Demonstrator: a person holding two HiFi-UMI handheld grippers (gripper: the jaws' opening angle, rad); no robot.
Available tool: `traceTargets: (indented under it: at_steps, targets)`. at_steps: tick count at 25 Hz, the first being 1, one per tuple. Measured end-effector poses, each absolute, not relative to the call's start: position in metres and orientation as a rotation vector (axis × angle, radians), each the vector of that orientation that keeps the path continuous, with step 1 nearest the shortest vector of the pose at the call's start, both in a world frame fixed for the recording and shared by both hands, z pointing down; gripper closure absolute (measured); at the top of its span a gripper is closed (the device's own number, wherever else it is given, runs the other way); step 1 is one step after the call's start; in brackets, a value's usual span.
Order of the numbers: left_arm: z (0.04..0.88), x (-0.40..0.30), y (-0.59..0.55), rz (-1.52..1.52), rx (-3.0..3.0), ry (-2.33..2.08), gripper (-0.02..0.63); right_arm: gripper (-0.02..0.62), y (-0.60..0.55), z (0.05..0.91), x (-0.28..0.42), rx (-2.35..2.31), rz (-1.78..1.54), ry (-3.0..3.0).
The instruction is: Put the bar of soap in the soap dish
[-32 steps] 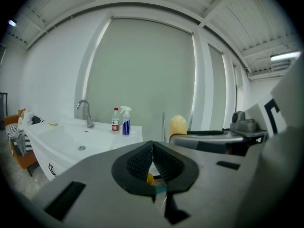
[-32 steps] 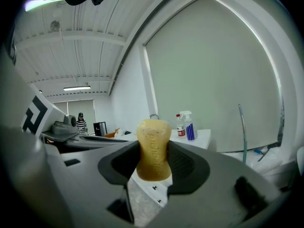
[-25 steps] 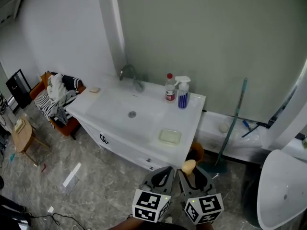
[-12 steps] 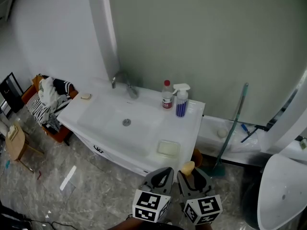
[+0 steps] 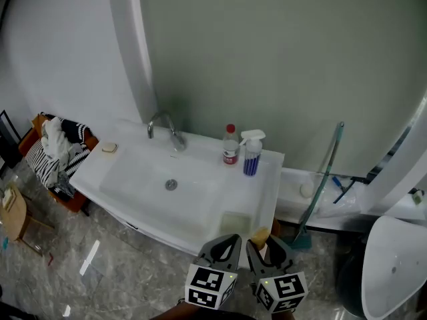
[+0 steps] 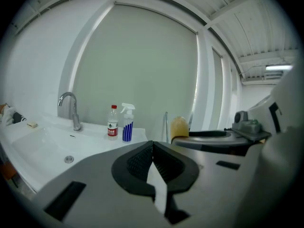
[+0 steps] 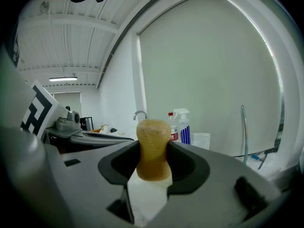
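No print you can read. Red-capped bottle [image 5: 230,149], far right on the worktop [image 5: 267,179]: red label, lettering too small. Your left tongs [image 5: 232,239] and right tongs [image 5: 261,240] carry black-and-white square markers [image 5: 210,282]: no letters or digits.

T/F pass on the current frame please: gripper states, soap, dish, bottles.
1. The right gripper is shut on the tan bar of soap. True.
2. The left gripper is open. False: its jaws are together, with nothing between.
3. The soap lies in the pale green soap dish. False: it is in the right gripper, off the dish.
4. The blue spray bottle stands beside the red-capped clear bottle on the white vanity top. True.
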State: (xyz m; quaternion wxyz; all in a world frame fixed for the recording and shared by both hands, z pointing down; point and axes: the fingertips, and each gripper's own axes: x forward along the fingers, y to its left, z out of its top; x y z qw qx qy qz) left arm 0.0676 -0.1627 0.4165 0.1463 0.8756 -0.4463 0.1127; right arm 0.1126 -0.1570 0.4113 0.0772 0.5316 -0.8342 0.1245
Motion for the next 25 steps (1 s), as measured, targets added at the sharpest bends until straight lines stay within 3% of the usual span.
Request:
traceTargets:
  at_steps: [25]
  targets:
    - [0.455, 0.028, -0.225, 0.316, 2.545, -1.121, 0.595, 0.41, -0.218, 0.449, 0.078, 1.487, 0.249, -2.301]
